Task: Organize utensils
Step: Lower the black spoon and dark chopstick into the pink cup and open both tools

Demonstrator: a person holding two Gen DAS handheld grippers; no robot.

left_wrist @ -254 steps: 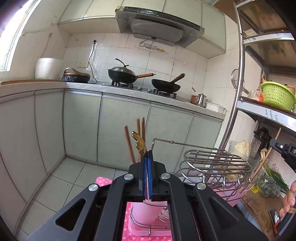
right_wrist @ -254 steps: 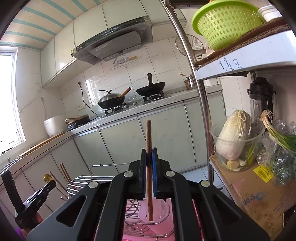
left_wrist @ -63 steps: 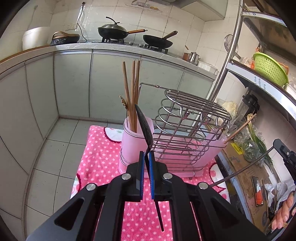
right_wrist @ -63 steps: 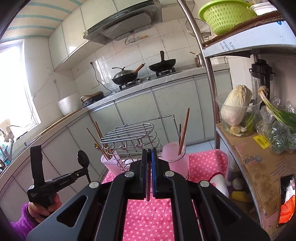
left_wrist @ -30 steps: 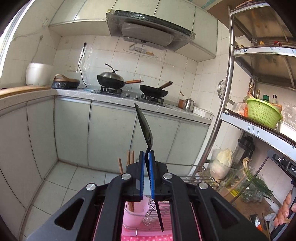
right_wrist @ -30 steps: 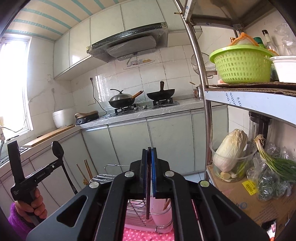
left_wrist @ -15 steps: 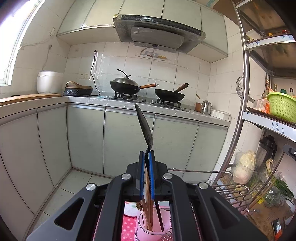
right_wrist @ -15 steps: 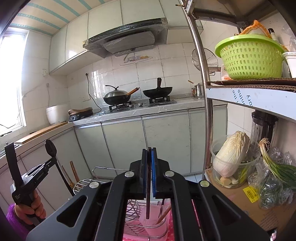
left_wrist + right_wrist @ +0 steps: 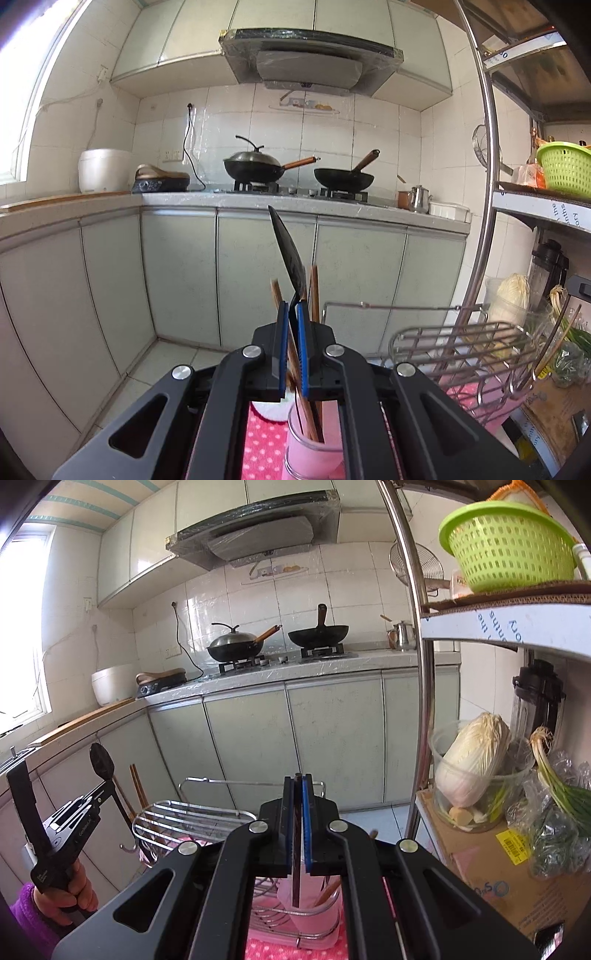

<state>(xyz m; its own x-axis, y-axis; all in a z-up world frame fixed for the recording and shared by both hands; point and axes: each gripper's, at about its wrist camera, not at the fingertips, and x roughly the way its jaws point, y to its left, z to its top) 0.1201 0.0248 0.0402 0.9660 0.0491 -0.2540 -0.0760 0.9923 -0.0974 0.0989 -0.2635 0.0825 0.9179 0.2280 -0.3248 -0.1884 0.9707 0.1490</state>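
Observation:
My left gripper (image 9: 290, 314) is shut on a black spoon (image 9: 289, 254), bowl up, its handle reaching down into the left pink cup (image 9: 314, 456) that holds several wooden chopsticks (image 9: 314, 291). My right gripper (image 9: 298, 786) is shut on a thin dark chopstick (image 9: 296, 864) that hangs above the right pink cup (image 9: 314, 908), where another utensil leans. A wire rack (image 9: 465, 350) joins the two cups. The left gripper with its spoon (image 9: 101, 762) also shows in the right wrist view.
A pink dotted cloth (image 9: 264, 443) lies under the rack. A metal shelf pole (image 9: 415, 627) stands on the right, with a cabbage tub (image 9: 476, 771), green onions (image 9: 554, 786) and a cardboard box (image 9: 480, 878). Kitchen cabinets (image 9: 258, 277) stand behind.
My left gripper has lowered the spoon so its handle now enters the left cup. My right gripper has come down and closer over the right cup.

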